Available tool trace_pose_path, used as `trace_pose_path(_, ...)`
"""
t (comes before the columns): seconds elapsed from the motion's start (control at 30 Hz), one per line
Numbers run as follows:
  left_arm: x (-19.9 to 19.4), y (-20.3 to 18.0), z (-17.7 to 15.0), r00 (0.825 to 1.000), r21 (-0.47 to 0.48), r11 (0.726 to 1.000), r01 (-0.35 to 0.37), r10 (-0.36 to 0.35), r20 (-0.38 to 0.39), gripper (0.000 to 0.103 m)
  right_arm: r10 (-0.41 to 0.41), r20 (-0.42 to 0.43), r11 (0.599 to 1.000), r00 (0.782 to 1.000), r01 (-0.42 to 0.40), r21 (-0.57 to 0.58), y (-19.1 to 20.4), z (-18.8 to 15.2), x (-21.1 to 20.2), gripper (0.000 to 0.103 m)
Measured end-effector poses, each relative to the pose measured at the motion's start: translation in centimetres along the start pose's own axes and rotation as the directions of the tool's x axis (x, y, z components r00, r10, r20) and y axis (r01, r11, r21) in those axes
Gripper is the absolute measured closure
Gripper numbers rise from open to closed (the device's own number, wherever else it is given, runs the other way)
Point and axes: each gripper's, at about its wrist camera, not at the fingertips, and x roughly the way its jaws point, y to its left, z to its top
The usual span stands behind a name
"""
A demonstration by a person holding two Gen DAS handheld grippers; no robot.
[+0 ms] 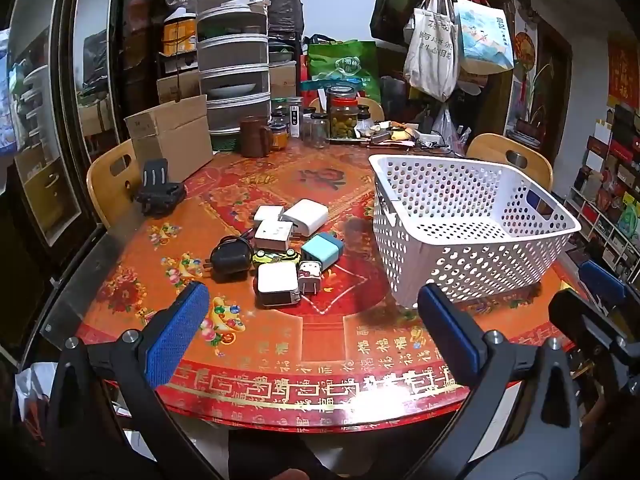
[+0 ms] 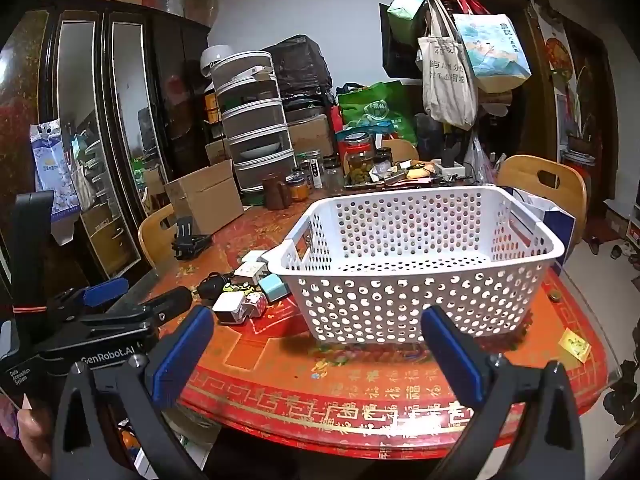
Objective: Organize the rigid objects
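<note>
Counting seven plug adapters ahead of the left jaws: four white [image 1: 278, 283], one black [image 1: 231, 259], one teal [image 1: 322, 250], one cartoon-cat one [image 1: 310, 276]. Plus one white basket [image 1: 472, 216].

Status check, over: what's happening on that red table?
Left gripper, right gripper open, empty. Pile of small plug chargers beside empty white perforated plastic basket. Nothing blocking.

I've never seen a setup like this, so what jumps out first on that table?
The big white perforated basket stands empty on the bright red and gold tablecloth. To its left lies a huddle of small plug chargers, white, black and teal. Near the camera, the blue-padded left tongs and right tongs gape open, holding nothing.
</note>
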Motion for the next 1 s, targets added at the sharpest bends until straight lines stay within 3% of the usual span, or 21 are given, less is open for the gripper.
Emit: trace_pose_path(1.0, 0.06, 0.28, -0.04, 1.0, -0.005, 1.0, -0.008, 0.008, -0.004, 0.0, 0.004, 0.008, 1.0, 1.0, -0.004, -0.009, 0.21, 0.03, -0.2, 0.0)
